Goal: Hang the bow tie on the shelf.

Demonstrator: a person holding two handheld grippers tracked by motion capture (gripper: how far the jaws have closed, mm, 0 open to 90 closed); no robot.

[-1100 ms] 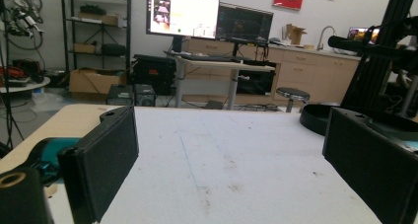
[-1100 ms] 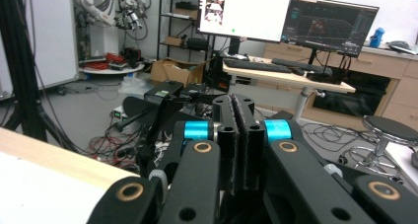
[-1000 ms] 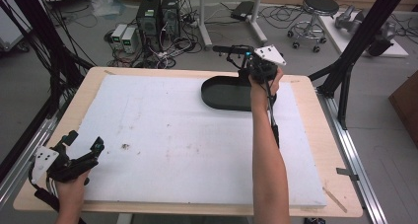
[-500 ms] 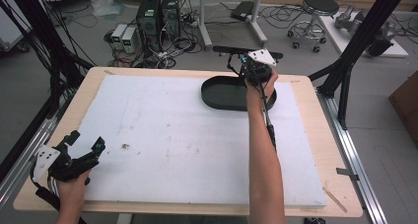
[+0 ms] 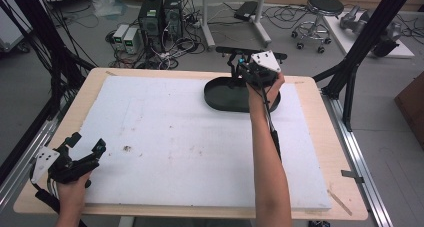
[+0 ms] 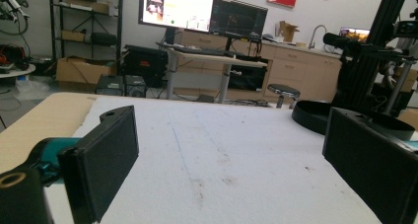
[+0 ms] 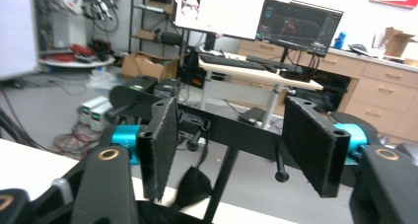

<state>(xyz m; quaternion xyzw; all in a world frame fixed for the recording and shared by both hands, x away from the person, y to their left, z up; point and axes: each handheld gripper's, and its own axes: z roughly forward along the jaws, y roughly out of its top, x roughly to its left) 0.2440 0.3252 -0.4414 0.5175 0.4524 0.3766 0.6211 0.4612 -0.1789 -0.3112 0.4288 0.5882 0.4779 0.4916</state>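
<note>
One container sits on my counter (image 5: 320,137): a shallow black oval tray (image 5: 220,94) at the far edge of the white foam sheet (image 5: 190,137) that covers the wooden top. From the high view its floor looks bare and dark, though my right hand and its gripper hide the right part of it. My right gripper (image 5: 250,64) is held up over the tray's far right rim, grey plate on top, arm stretched forward across the sheet. My left gripper (image 5: 86,146) rests at the near left corner of the sheet, well apart from the tray, its jaws spread with nothing between them.

Along the left gripper view, my two black jaws stand wide apart over the stained white foam, and the tray (image 6: 315,116) shows at the far right as a low matte black wall with a rounded lip; I cannot see inside it from there.

Along the right gripper view, my jaws are spread too, their pads rough and dark, holding nothing; they point out past the counter's edge toward a black camera stand (image 7: 231,130) and desks with monitors (image 7: 256,12) beyond
</note>
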